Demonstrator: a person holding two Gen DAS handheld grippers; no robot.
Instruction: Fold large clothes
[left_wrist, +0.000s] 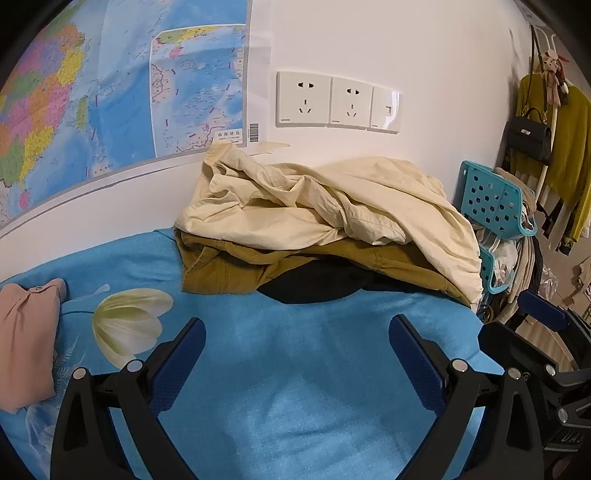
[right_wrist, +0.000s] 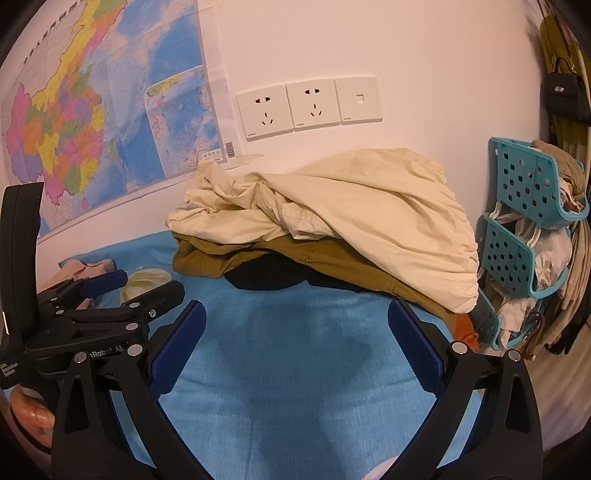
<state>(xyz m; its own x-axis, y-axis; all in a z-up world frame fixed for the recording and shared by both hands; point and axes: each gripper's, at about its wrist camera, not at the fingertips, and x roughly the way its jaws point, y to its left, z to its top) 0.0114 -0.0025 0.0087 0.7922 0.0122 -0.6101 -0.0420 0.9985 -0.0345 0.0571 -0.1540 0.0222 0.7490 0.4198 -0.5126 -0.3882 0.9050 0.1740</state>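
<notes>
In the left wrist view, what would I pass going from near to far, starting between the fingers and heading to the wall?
Blue bedsheet → black garment → mustard-brown garment → cream garment → wall sockets.

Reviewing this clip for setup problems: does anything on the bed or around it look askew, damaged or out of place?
Nothing looks damaged or spilled. The cream garment lies crumpled on the mustard garment and a black one, its right side drooping over the bed edge. That is expected before folding. Both the left gripper and right gripper are open.
</notes>
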